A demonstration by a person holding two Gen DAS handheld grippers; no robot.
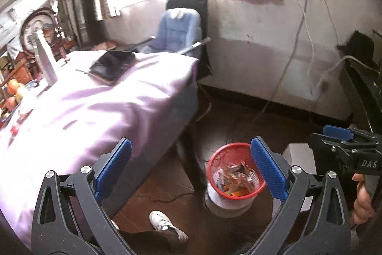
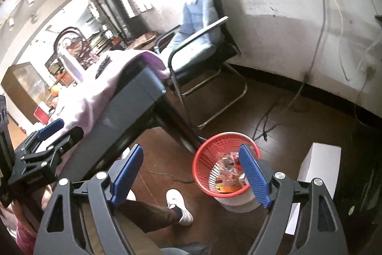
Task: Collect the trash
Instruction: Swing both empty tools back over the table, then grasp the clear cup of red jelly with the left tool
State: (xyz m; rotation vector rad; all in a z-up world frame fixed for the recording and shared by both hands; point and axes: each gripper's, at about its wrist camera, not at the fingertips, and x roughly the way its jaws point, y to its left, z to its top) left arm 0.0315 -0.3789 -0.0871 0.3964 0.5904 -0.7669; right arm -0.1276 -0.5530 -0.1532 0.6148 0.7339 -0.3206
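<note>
Left wrist view: a table draped in a lilac cloth (image 1: 100, 111) fills the left of the frame, a dark tablet (image 1: 112, 63) lying near its far end, with a blue-cushioned chair (image 1: 176, 32) under the bright window at upper centre. On the dark brown floor at lower centre stands a red mesh bin (image 1: 235, 173) of wrappers. The left gripper (image 1: 191, 169) and the right gripper (image 2: 191, 173) both gape wide, holding nothing. A white shoe (image 2: 179, 204) shows at the bottom of the right wrist view.
</note>
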